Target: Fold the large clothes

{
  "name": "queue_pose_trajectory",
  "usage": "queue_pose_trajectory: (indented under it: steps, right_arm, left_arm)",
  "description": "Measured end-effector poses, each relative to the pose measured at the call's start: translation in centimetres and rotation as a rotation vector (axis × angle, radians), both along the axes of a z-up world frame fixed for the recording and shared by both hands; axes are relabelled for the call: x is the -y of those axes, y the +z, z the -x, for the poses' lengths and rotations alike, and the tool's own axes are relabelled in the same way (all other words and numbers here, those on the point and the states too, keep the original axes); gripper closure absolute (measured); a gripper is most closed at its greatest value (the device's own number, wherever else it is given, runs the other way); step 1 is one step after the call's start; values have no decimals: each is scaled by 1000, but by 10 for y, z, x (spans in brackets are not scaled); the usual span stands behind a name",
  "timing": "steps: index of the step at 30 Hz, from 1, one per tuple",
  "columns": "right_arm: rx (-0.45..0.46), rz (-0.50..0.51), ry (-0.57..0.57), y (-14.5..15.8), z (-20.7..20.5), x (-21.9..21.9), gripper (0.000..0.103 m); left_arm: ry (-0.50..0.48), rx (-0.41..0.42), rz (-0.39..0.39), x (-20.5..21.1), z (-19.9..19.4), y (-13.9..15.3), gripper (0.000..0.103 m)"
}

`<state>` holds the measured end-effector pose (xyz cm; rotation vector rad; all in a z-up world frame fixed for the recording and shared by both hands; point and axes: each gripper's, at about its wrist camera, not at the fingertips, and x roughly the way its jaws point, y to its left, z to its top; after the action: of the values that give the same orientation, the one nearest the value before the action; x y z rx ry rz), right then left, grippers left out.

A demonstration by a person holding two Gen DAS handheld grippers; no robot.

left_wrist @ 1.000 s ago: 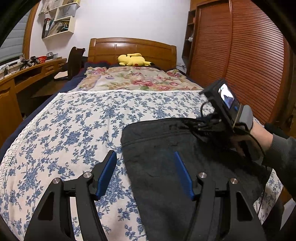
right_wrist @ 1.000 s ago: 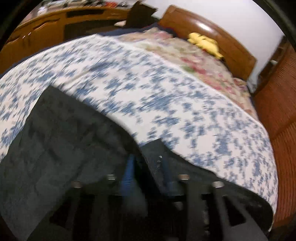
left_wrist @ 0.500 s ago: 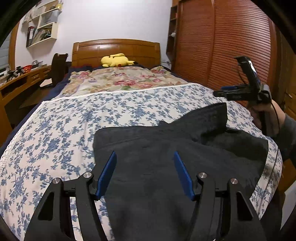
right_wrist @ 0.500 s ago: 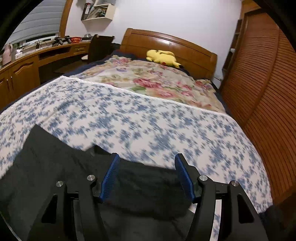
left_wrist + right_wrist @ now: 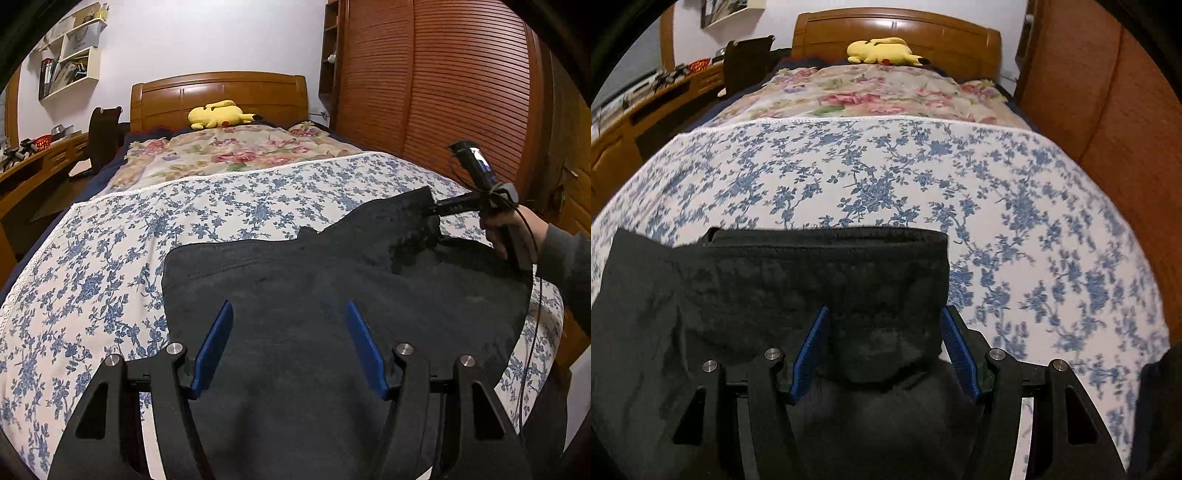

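Note:
A large dark garment (image 5: 295,295) lies on the blue-flowered bedspread (image 5: 110,266) at the near end of the bed. My left gripper (image 5: 290,314) is open and hovers over the garment's middle, holding nothing. In the left wrist view my right gripper (image 5: 430,210) sits at a raised corner of the garment on the right. In the right wrist view the right gripper (image 5: 884,321) has its blue fingers (image 5: 812,343) wide apart, and a folded dark flap (image 5: 827,280) lies between and beyond them.
A rose-patterned quilt (image 5: 229,155) and a yellow plush toy (image 5: 218,114) lie toward the wooden headboard (image 5: 221,92). A slatted wooden wardrobe (image 5: 443,92) stands along the right side of the bed. A desk (image 5: 33,166) and a dark chair (image 5: 103,133) stand on the left.
The right gripper, shut at the garment a second ago, has opened and moved to the garment's right corner, which now stands raised. My left gripper has shifted right, over the garment.

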<state>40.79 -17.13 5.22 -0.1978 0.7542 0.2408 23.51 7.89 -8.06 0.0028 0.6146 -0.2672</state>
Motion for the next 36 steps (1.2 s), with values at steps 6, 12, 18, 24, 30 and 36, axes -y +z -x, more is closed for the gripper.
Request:
queue_pose_trajectory:
  steps: [6,12,18,24,30,36]
  right_arm:
    - [1,9,56,4,-23,-7,103]
    - [119,74,-101,16,-40,4,103]
    - [-10,0,-46,8,-42,22,40]
    - [-184,-38,-25,-27,-55,35,31]
    - [-220,-44,89,-34,-54,25,90]
    - [13,14,-89,-2,-48,37,94]
  left_arm:
    - [2,-10,-1,0,-4,-4,38]
    - [-5,-14,-2,2,-6,-5,38]
    - [-21,-7,0,8,-5,-2,38]
    - [-32,-10,-3,14,-5,-2,38]
    - [-32,-16,-8,14,-5,-4,38]
    - [-33,-17,-8,14,-5,-5,38]
